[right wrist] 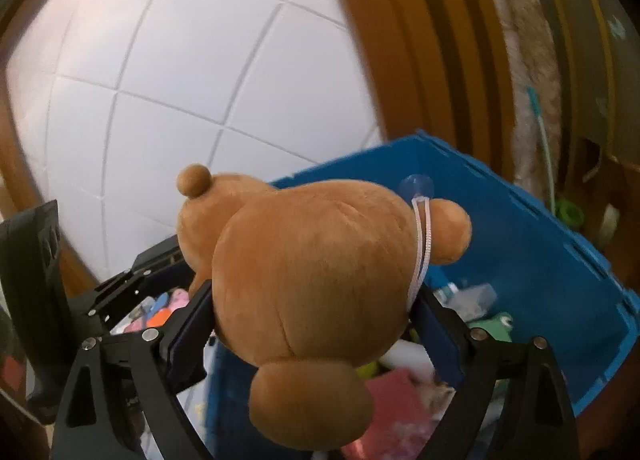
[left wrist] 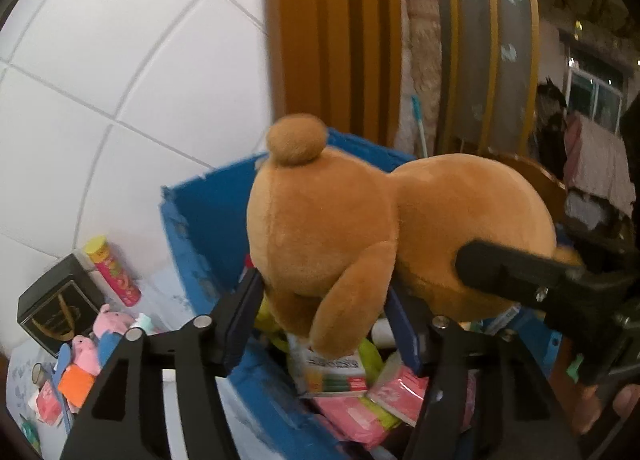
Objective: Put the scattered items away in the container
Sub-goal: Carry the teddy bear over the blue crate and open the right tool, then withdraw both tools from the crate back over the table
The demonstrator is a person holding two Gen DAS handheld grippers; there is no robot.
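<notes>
Placement is the step in hand, we judge: both our grippers hold the brown plush bear over the blue container. Our left gripper pinches the bear at head and arm; our right gripper clamps its round body. The bear hangs above the near part of the bin, over pink packets and boxes already inside. Next we should lower it, then spread both tongs together so it settles. On the floor to the left, pig toys, a snack tube and a black box still wait.
</notes>
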